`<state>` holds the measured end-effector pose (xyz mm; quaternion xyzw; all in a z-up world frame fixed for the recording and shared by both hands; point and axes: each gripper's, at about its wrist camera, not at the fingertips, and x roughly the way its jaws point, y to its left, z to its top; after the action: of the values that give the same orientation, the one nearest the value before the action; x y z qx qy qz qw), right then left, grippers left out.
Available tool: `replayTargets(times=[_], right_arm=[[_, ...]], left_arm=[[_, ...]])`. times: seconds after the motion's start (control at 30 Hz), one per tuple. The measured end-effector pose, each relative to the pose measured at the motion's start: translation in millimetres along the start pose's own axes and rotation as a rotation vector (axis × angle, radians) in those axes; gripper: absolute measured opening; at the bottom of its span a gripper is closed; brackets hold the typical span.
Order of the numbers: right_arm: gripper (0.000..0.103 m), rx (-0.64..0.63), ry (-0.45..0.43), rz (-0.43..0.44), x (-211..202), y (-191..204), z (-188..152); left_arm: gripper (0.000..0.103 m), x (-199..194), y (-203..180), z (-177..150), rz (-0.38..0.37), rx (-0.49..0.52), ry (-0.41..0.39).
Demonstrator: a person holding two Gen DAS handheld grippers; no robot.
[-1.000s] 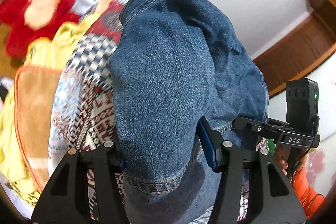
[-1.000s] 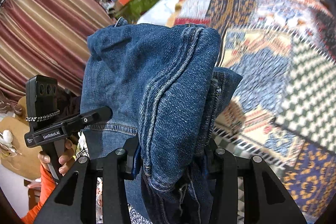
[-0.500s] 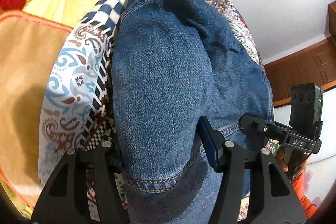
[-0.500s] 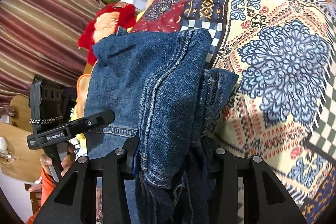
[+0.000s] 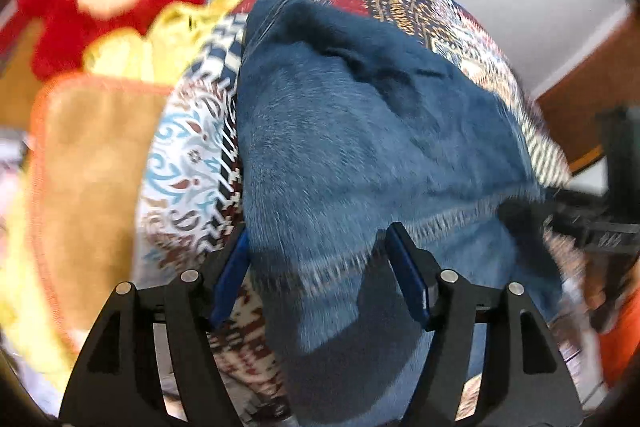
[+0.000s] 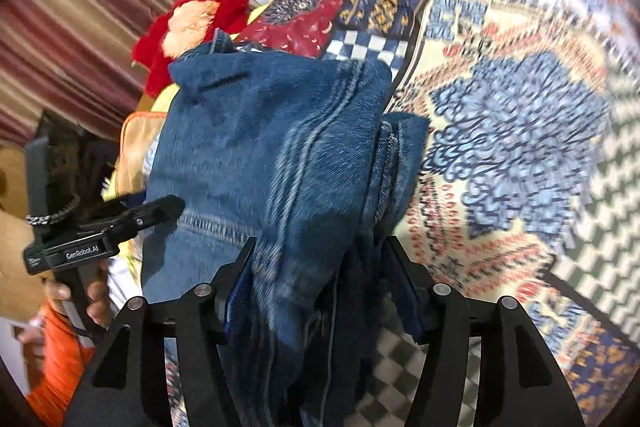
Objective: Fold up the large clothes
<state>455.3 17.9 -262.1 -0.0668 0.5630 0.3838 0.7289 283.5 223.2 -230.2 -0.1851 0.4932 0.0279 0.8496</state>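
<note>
Patchwork bedspread [image 6: 520,131] spreads ahead of both grippers, the laying surface.

Jeans [image 5: 360,155] bunched, draped over and ahead of both tools, held off the bed; presumably carried to a laying spot.

Left gripper [image 5: 316,259] clamped on a denim hem; right gripper [image 6: 320,267] clamped on a thick bundle.

Blue denim on the jeans [image 5: 360,147], paler stitching along the seams, and under them the bedspread [image 6: 520,131] is a patchwork of navy, cream, red and orange with a blue medallion and checks; red plush toy [image 5: 108,3] with a peach face, yellow cloth [image 5: 176,31], tan orange-edged towel [image 5: 92,163], maroon-striped curtain [image 6: 80,11], black tools with blue pads
</note>
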Motion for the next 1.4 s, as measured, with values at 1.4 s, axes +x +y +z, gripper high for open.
replayTargets(times=[1.4], right_arm=[[0.059, -0.267, -0.68, -0.095, -249.8, 137.1, -153.5]], left_arm=[[0.076, -267.4, -141.7, -108.2, 0.101, 0.164, -0.679]])
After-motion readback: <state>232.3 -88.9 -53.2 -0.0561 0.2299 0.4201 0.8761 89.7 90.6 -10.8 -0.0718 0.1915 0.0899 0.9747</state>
